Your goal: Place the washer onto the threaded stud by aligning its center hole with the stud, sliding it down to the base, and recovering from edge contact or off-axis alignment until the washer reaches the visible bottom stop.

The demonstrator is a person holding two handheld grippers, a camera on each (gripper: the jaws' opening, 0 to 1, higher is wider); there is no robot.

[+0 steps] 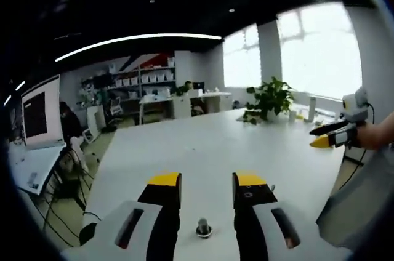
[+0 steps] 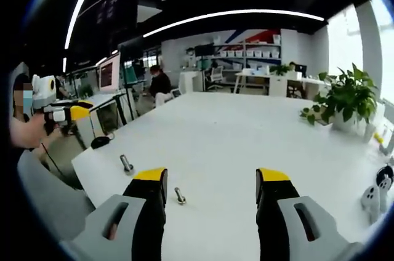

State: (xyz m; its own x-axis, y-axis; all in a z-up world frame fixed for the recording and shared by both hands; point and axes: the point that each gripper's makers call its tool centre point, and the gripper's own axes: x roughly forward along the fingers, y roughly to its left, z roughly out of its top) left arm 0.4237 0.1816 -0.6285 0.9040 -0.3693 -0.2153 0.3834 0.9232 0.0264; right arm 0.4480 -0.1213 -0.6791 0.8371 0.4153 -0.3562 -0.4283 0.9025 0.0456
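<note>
On the white tabletop [image 2: 246, 144], near its near-left corner in the right gripper view, two small metal parts lie apart: an upright stud [image 2: 126, 164] close to the edge, and a second small bolt-like piece [image 2: 179, 196] just inside the right tongs [image 2: 212, 184]. Those tongs stand wide and hold nothing. In the left gripper view the left tongs [image 1: 206, 188] are also wide and empty, with a short stud on a round base [image 1: 204, 229] between them, close to the camera. I cannot tell whether a washer already sits on that base; no loose washer can be made out in either view.

Risks, as I judge them: the parts are tiny and close to the tabletop edge, so a careless approach could knock a stud over or push it off. A washer picked flat from the surface may slip, tilt in the tongs, and catch on the threads instead of sliding down.

The right gripper view shows both metal parts at once and the left tongs held off the tabletop at far left [image 2: 72, 112]. The left gripper view shows one stud head-on, and the right tongs at far right [image 1: 326, 136], which look nearly closed there.
</note>
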